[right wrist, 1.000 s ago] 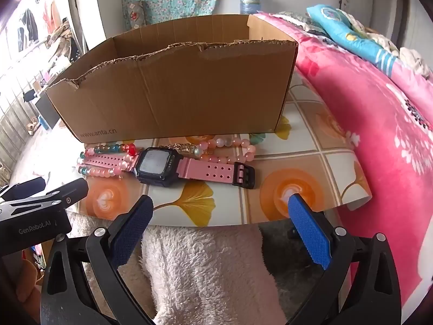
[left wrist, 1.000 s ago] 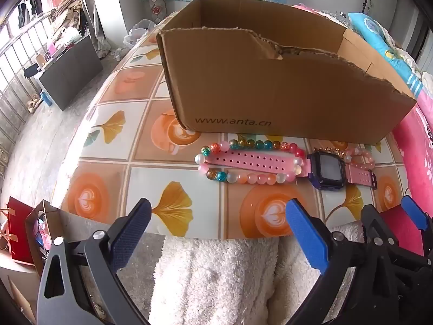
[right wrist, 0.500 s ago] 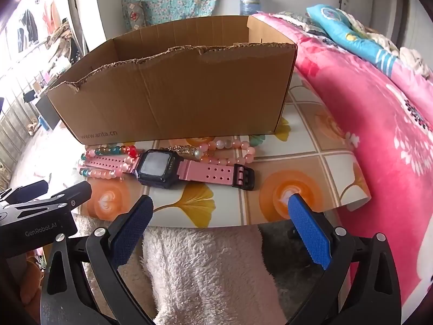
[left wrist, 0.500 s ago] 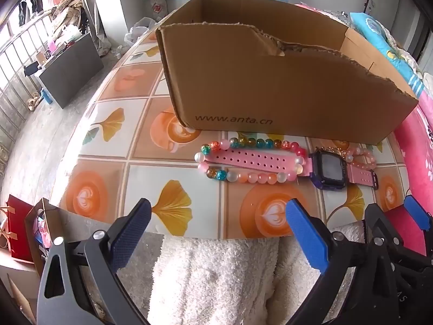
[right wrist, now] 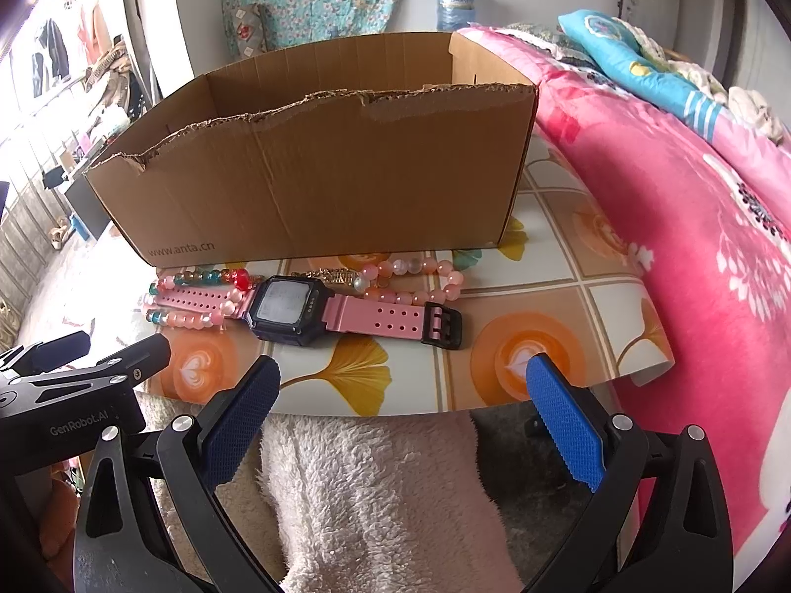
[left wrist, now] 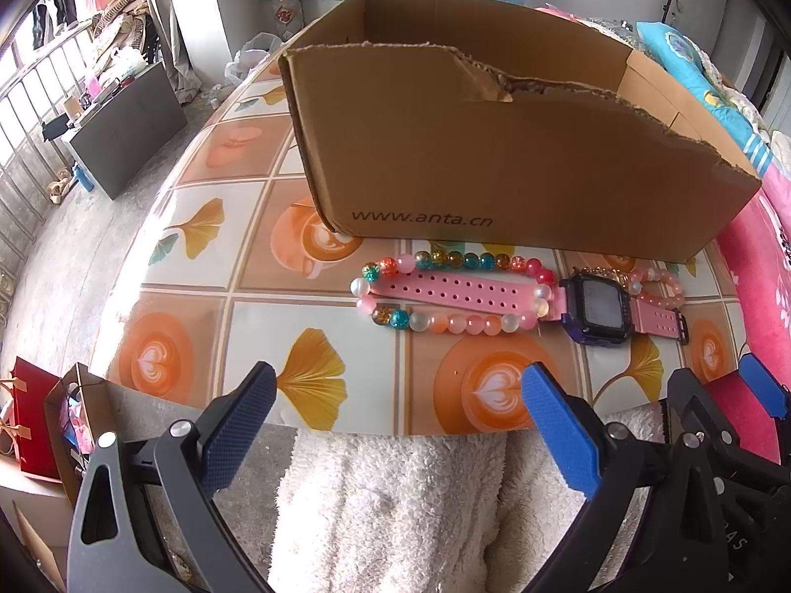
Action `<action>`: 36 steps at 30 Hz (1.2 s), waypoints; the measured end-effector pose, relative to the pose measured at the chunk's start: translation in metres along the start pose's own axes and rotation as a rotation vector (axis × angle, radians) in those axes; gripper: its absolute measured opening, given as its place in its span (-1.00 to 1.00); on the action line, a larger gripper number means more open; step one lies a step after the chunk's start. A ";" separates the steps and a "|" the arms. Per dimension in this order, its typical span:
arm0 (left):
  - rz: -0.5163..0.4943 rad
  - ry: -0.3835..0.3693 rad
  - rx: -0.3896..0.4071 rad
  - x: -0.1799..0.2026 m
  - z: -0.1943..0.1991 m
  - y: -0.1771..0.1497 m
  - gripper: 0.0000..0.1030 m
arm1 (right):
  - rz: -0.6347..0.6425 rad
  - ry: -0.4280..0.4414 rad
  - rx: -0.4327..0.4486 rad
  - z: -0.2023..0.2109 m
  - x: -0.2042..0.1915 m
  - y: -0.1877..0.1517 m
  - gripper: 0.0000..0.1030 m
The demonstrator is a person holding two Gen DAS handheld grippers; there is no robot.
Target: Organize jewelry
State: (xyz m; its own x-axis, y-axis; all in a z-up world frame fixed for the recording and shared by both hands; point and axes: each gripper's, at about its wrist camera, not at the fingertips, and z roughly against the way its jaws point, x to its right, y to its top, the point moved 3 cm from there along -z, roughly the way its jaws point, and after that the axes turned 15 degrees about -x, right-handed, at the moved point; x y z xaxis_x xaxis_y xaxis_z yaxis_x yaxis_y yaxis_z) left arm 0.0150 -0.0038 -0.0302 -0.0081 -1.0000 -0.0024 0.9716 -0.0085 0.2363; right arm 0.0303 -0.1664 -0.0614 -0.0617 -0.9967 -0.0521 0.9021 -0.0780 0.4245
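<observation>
Glossy and printed with latte hearts and ginkgo leaves, the surface [left wrist: 316, 380] carries a corrugated cardboard box [left wrist: 494, 158] with a ragged, torn front wall. Just in front of that wall, near the surface's front edge, lies the jewelry. A pink perforated-strap watch [right wrist: 291, 309] with a dark square case rests with one strap threaded through a multicoloured bead bracelet [left wrist: 445, 291]. A pink bead bracelet [right wrist: 420, 279] and a small gold chain [right wrist: 336, 274] press against the watch's far side.

Both the left tool [left wrist: 395, 412] and the right tool [right wrist: 403, 405] hover spread wide and empty off the front edge, above a fluffy white cloth [right wrist: 375, 494].

Tangling is the main risk, I judge: lifting the watch would likely drag the looped beads along, and they could drop off the front edge. Round, smooth beads may roll or squirt from the ribbed blue pads [left wrist: 558, 430]. The fine chain looks hard to pinch off a slick top, and the torn wall could snag a strand on its way in.
</observation>
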 end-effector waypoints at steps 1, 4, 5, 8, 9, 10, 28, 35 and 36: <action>0.000 0.000 0.000 0.000 0.000 0.000 0.89 | 0.000 0.000 0.000 0.000 0.000 0.000 0.87; 0.001 -0.001 0.000 -0.001 0.000 0.000 0.89 | 0.000 0.001 0.000 0.001 0.000 0.000 0.87; 0.001 0.001 0.000 0.000 0.000 0.000 0.89 | 0.000 0.001 0.001 0.001 0.000 0.000 0.87; 0.001 0.002 0.001 -0.001 0.001 0.000 0.89 | -0.001 0.000 0.000 0.001 0.000 0.000 0.87; 0.001 0.002 0.001 -0.001 0.001 -0.001 0.89 | 0.000 0.001 0.001 0.001 0.000 0.000 0.87; 0.001 0.003 0.001 -0.001 0.001 -0.001 0.89 | 0.000 0.000 0.002 0.001 0.000 0.000 0.87; 0.005 0.010 0.001 -0.003 0.001 -0.001 0.89 | -0.001 -0.002 0.005 0.002 0.000 0.002 0.87; 0.005 0.018 -0.003 -0.002 -0.002 0.001 0.89 | -0.006 -0.001 0.008 0.002 0.001 0.005 0.87; 0.005 0.020 -0.004 -0.002 -0.002 0.001 0.89 | -0.005 -0.001 0.008 0.002 0.001 0.004 0.87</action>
State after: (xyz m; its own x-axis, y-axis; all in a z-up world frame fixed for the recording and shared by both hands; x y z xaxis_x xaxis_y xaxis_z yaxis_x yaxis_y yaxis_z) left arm 0.0169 -0.0021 -0.0317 0.0016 -0.9998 -0.0203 0.9726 -0.0032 0.2327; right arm 0.0333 -0.1675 -0.0581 -0.0669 -0.9963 -0.0533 0.8982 -0.0834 0.4316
